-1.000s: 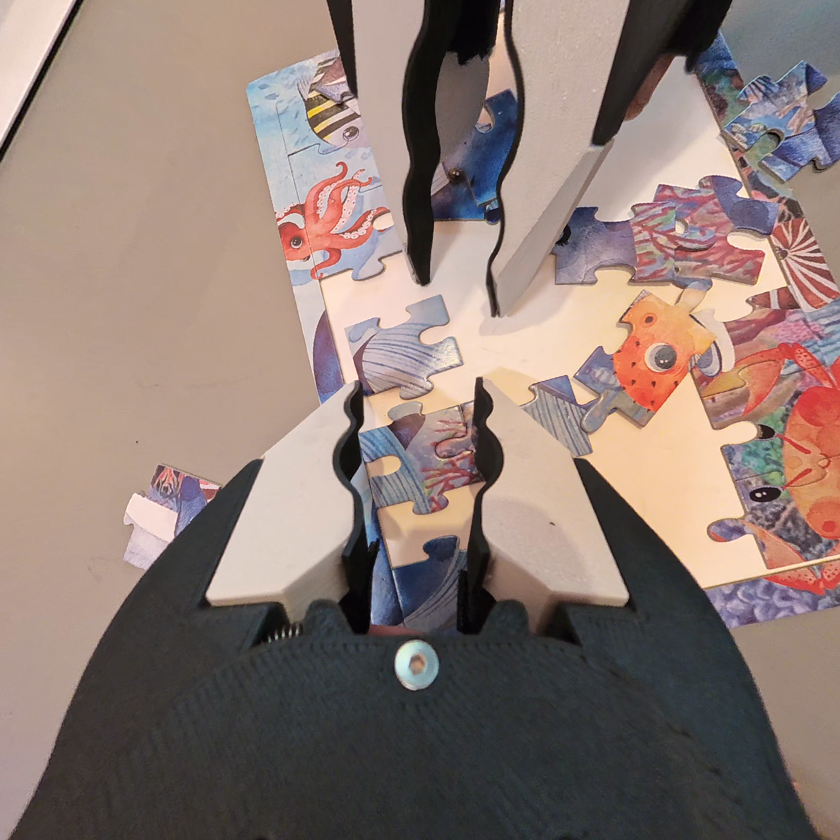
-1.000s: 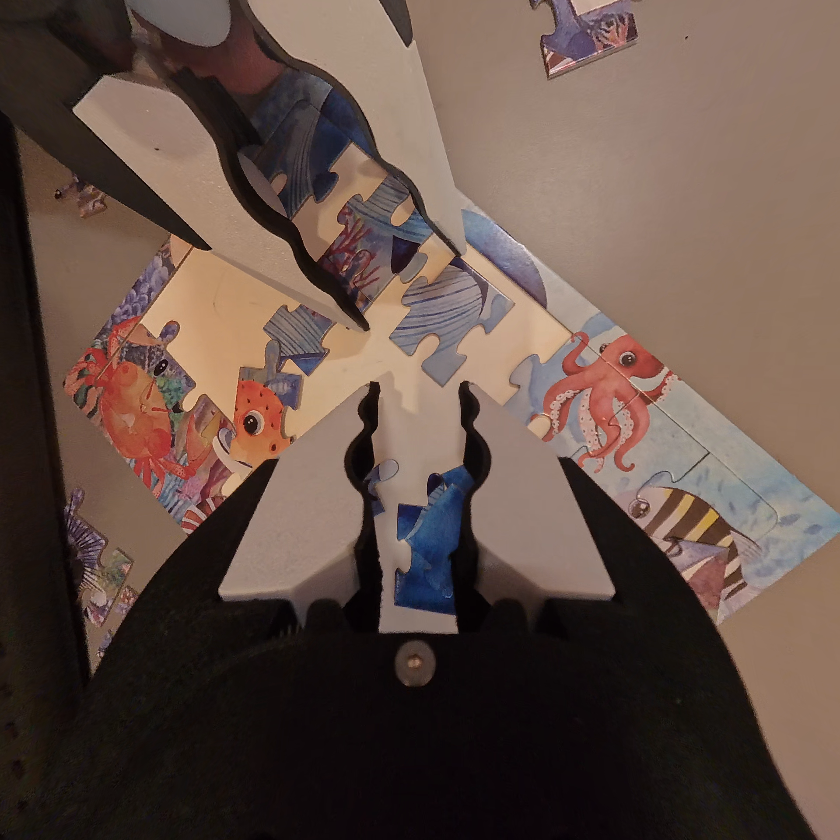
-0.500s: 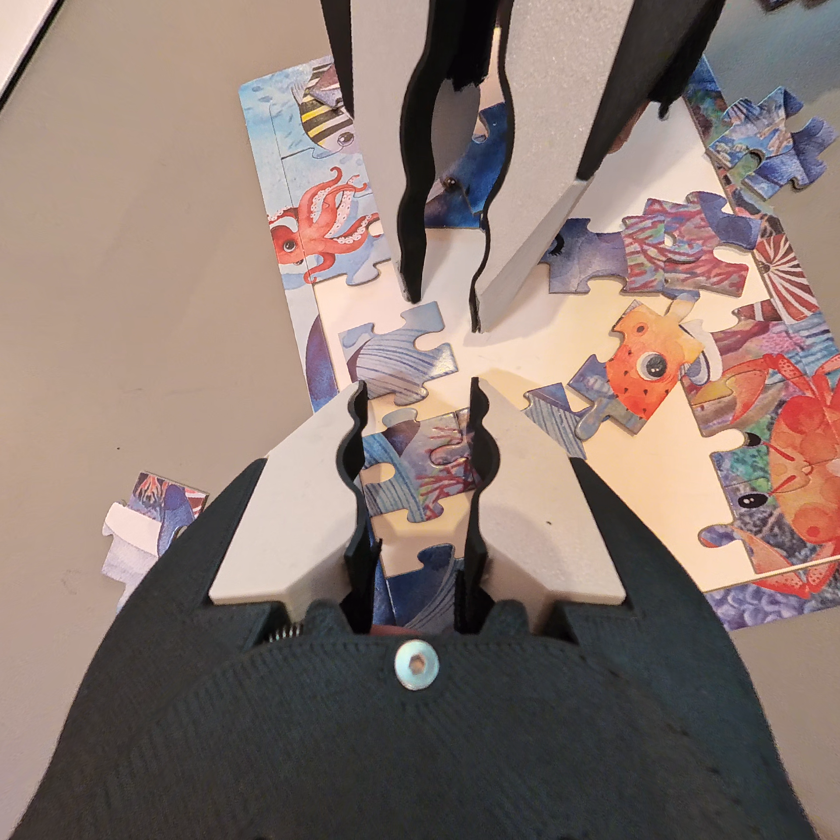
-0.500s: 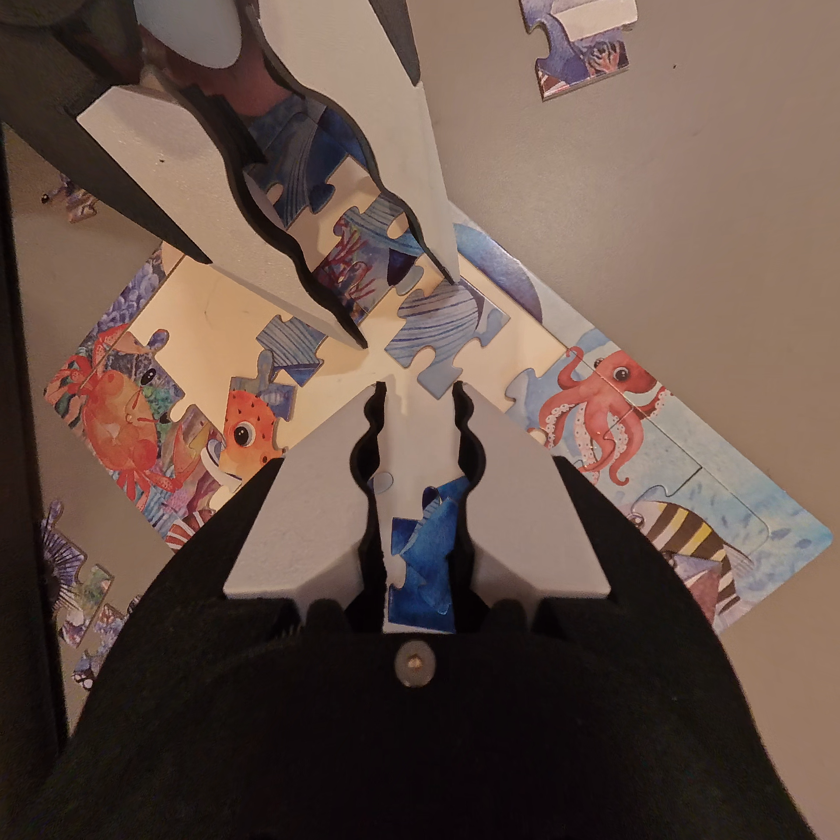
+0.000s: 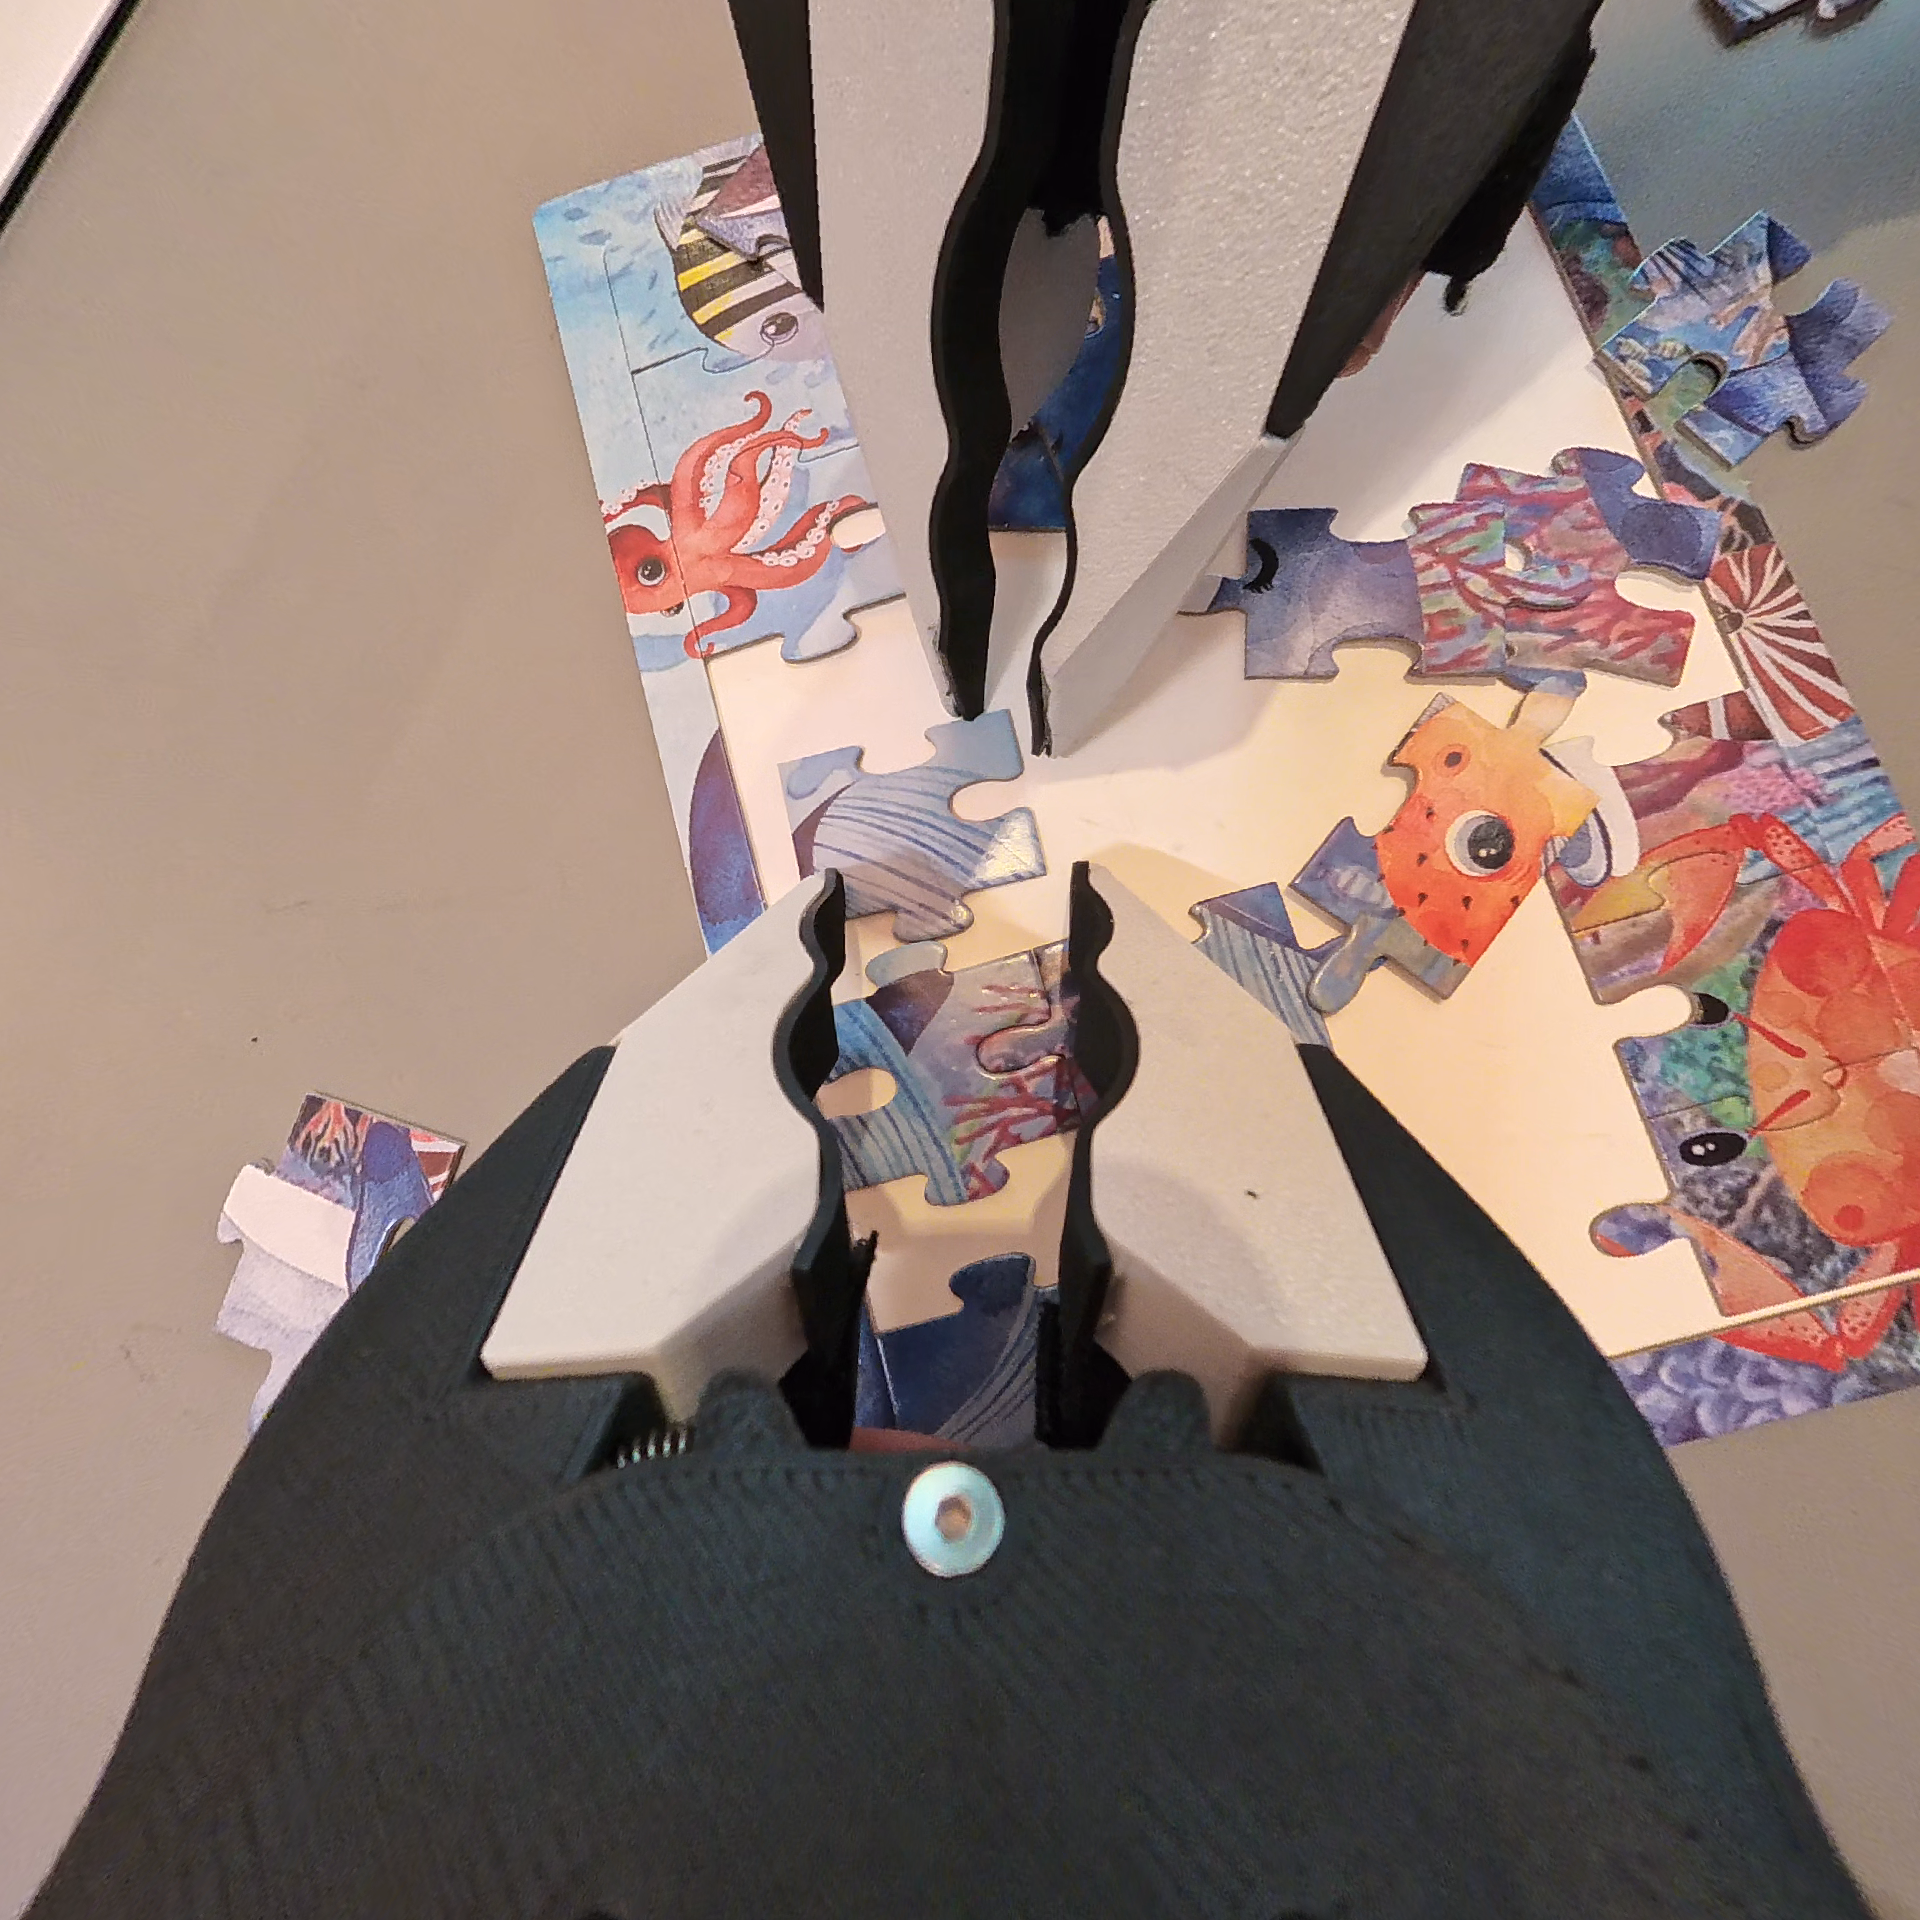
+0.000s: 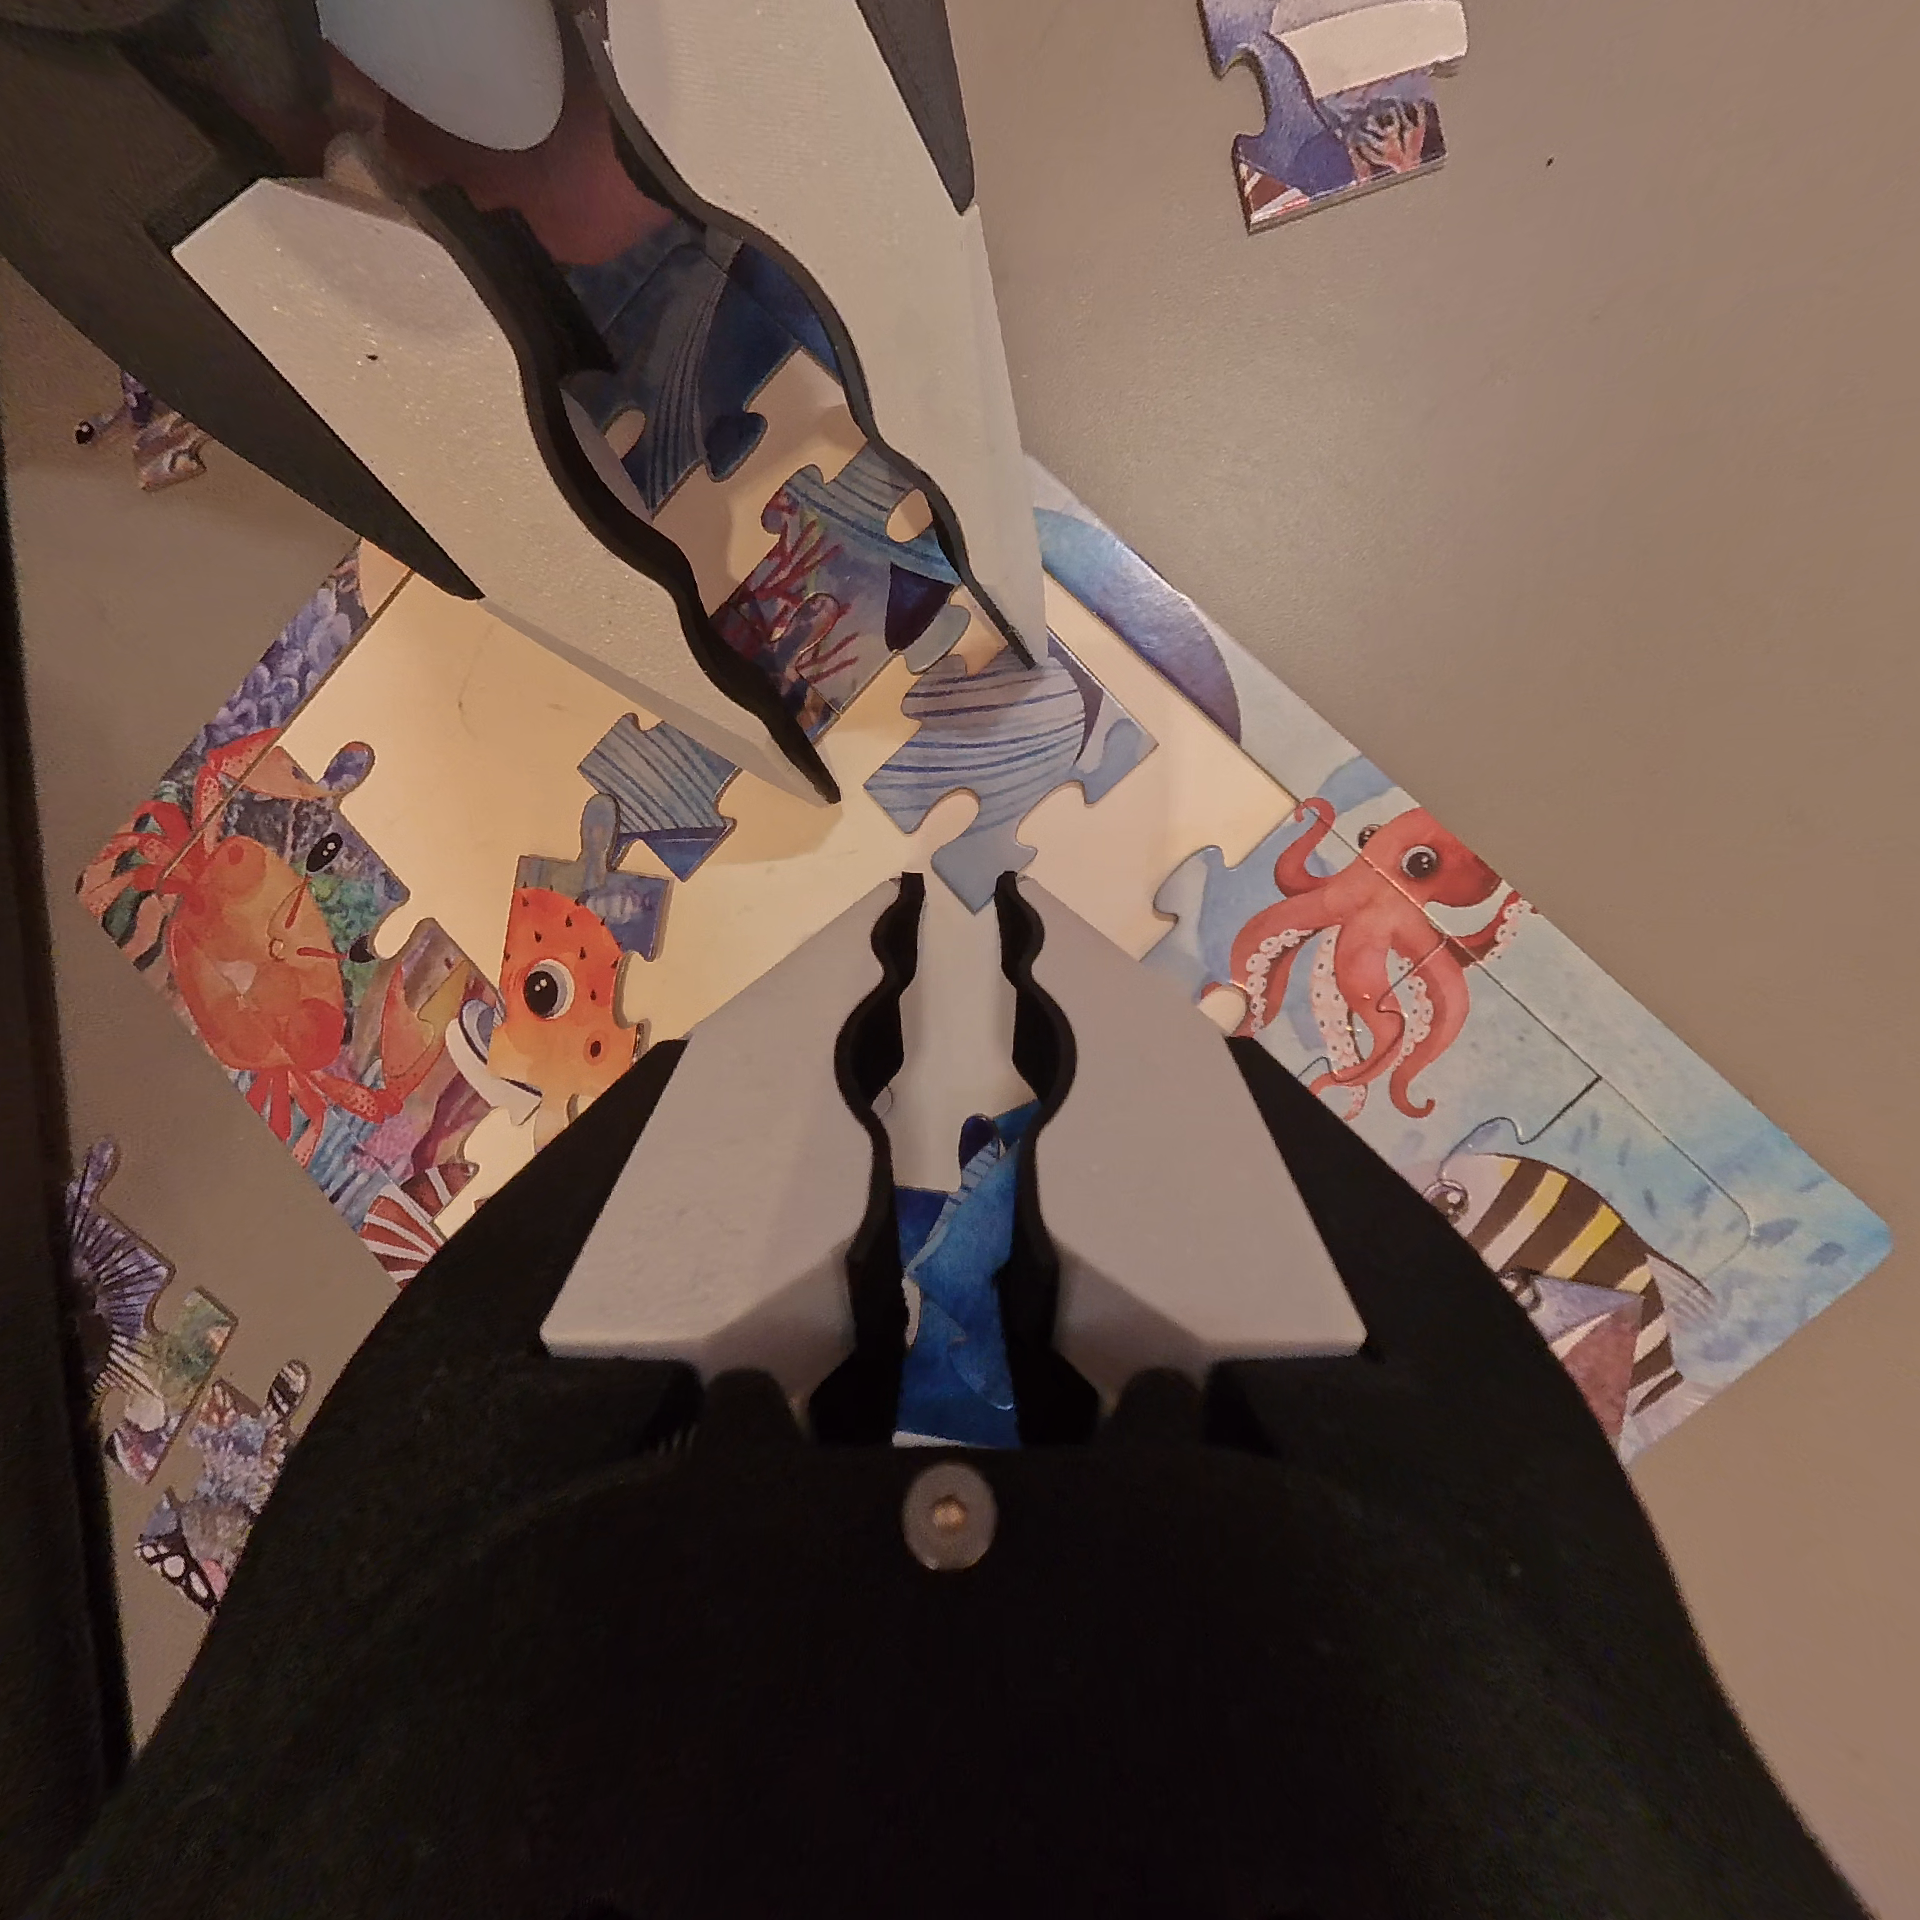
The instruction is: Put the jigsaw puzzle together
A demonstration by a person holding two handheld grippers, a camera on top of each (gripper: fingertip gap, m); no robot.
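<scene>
Both hand-held grippers hang over the puzzle tray [image 5: 1132,810], empty. The left [image 5: 951,883] stands apart; the right [image 6: 958,883], narrowly apart, nears a striped piece [image 6: 997,769].

Table [image 5: 312,623]: plain grey-beige, matte, a few small dark specks.
Far left corner [image 5: 42,73]: white panel with a dark edge strip along the table.

On the table [image 5: 312,623] lies the puzzle tray [image 5: 1195,810]; 1 loose piece [image 5: 914,831] lies in it, another piece [image 5: 332,1205] on the table left of it.
</scene>
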